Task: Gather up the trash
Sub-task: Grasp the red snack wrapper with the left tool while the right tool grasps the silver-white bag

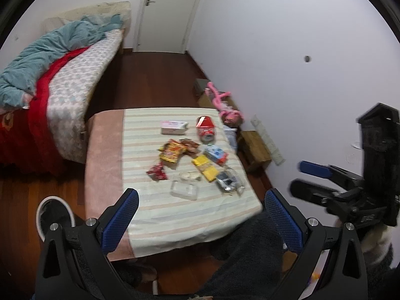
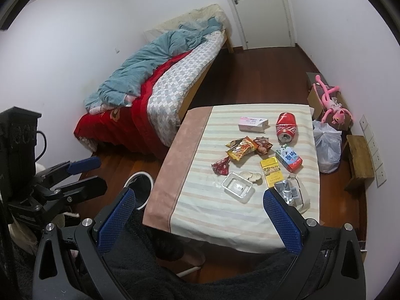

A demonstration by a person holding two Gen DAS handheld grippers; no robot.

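A striped table (image 2: 225, 215) carries the trash: a crushed red can (image 2: 286, 126) near its far right corner, wrappers (image 2: 241, 148) mid-table, what looks like a clear tray (image 2: 237, 187) toward the near edge. A white bin (image 2: 140, 187) stands off its left edge. The left gripper (image 1: 201, 207) and right gripper (image 2: 198, 206) hover wide open, empty.

Blue, mesh-textured pads are being carried on black finger frames by each tool (image 1: 201, 212) (image 2: 198, 212), silver screws (image 1: 90, 222) showing at the pivots.
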